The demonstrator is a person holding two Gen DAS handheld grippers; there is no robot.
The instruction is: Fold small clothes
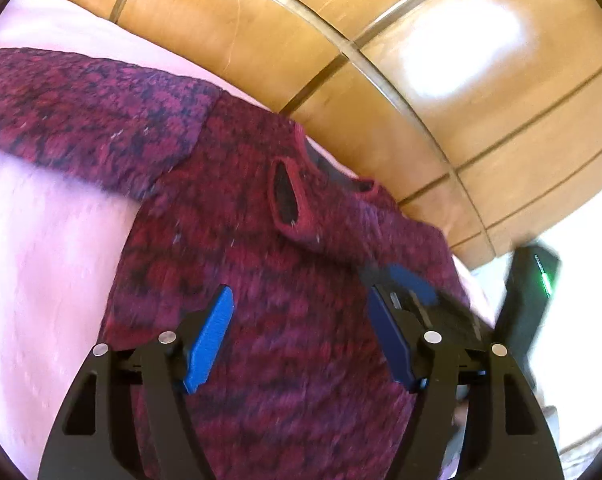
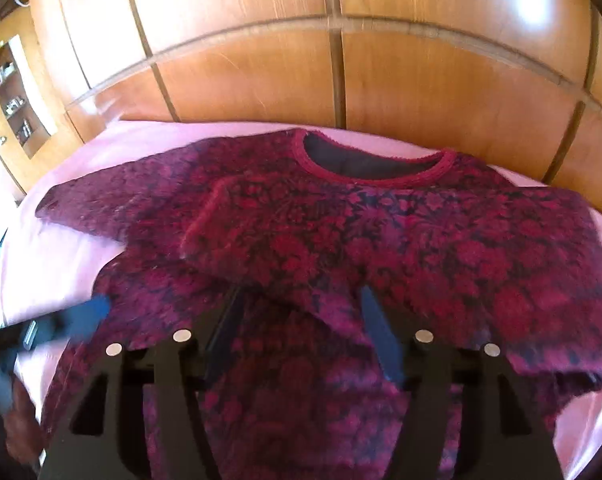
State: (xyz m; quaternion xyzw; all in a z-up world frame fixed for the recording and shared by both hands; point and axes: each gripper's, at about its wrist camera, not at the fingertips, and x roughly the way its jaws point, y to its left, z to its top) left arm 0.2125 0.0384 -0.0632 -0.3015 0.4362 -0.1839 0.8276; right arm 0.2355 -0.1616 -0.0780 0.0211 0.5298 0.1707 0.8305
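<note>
**Sweater on the pink sheet, one sleeve folded across the chest**

A dark red and purple knitted sweater [image 2: 381,240] lies face up on a pink sheet [image 2: 149,136] that covers a bed, its neckline [image 2: 377,160] toward a glossy wooden headboard [image 2: 261,72]. In the right wrist view one sleeve [image 2: 261,232] is folded in over the chest, its cuff ending near the middle of the front. The other sleeve [image 2: 85,208] stretches out flat toward the left of that view, resting on the sheet.

The right gripper [image 2: 301,328] hangs over the lower front of the sweater with its blue fingers spread apart; nothing sits between them, and the folded sleeve's edge lies just beyond the tips. The left gripper [image 1: 301,328] hovers above the sweater's body, its jaws also spread and empty, with the knit visible in the gap. In the left wrist view the right gripper shows as a blurred blue and black shape at the sweater's right edge. Both views are smeared. A shelf niche [image 2: 17,96] is set into the wood at the far left of the right wrist view.
</note>
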